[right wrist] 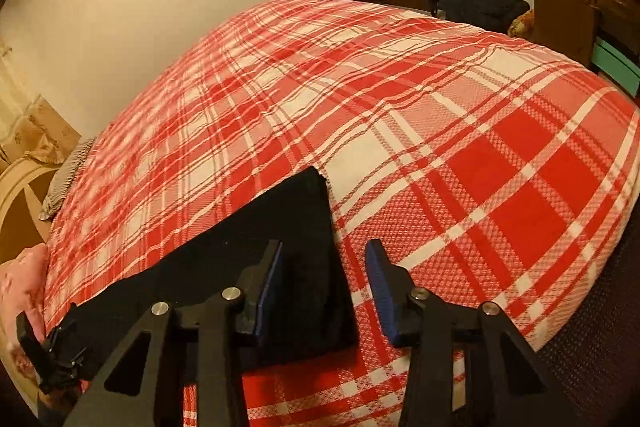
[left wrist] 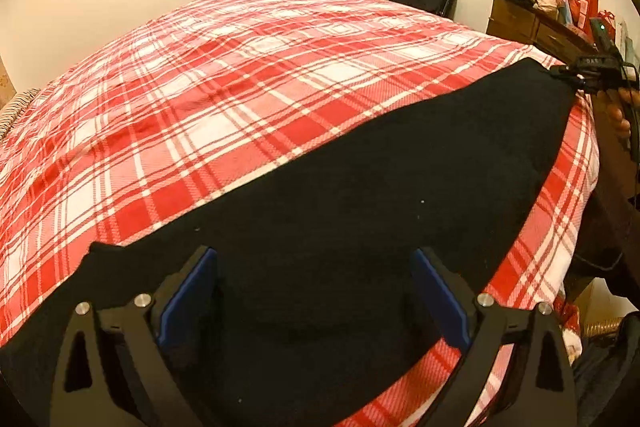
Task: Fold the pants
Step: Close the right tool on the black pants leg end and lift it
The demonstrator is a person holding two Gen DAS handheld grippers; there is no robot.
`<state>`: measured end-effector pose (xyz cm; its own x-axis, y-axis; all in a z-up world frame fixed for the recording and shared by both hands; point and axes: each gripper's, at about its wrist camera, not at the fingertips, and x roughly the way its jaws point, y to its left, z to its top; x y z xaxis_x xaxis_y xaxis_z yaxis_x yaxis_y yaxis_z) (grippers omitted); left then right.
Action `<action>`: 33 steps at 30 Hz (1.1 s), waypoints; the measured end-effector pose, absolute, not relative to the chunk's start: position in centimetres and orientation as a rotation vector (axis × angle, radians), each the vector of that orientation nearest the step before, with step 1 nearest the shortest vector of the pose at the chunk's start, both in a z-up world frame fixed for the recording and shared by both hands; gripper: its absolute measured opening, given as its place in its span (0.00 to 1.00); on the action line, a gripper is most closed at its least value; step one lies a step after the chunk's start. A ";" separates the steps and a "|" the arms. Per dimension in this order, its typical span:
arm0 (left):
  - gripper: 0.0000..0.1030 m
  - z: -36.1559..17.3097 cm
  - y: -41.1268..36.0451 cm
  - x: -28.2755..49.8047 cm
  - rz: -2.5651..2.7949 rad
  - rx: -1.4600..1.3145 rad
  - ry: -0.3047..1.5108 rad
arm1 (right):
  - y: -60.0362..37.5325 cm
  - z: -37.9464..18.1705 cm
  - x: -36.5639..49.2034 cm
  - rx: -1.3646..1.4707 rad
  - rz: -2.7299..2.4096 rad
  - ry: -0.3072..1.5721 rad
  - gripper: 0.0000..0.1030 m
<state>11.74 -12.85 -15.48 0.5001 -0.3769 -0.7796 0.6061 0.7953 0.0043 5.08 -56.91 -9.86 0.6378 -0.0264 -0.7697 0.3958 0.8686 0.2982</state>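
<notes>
Left wrist view: red-and-white plaid bedspread (left wrist: 240, 99) filled the frame. Black pants (left wrist: 360, 187) lay flat across it in a long band from lower left to upper right. Left claw (left wrist: 314, 291) at bottom centre, blue pads (left wrist: 188, 299) well apart, pants beneath, nothing gripped. Right claw (left wrist: 568, 77) at the upper right edge, at the far corner of the pants; a hand (left wrist: 620, 115) just behind it.

Right wrist view: pants end (right wrist: 280, 267) lay at lower left on the bedspread, square corner toward frame centre. Right claw (right wrist: 324, 291) at bottom centre, jaws apart, straddling the pants' right edge; left pad over cloth, right pad over plaid, neither pressing.
</notes>
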 end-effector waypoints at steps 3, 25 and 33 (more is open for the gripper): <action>0.96 -16.0 -13.2 11.9 -0.611 0.296 0.879 | -57.4 -10.0 4.5 0.521 -0.216 0.849 0.32; 0.96 -12.0 -15.9 12.9 -0.676 0.175 0.838 | -50.0 -4.5 5.7 0.375 -0.105 0.704 0.14; 0.96 -11.2 -15.9 12.7 -0.723 0.092 0.826 | -39.8 -4.2 7.5 0.133 0.028 0.700 0.14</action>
<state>12.67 -15.89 -11.16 0.4562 -0.5508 -0.6990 0.6197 0.7603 -0.1947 7.52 -39.82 -4.16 0.7649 0.0707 -0.6403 0.0184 0.9912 0.1314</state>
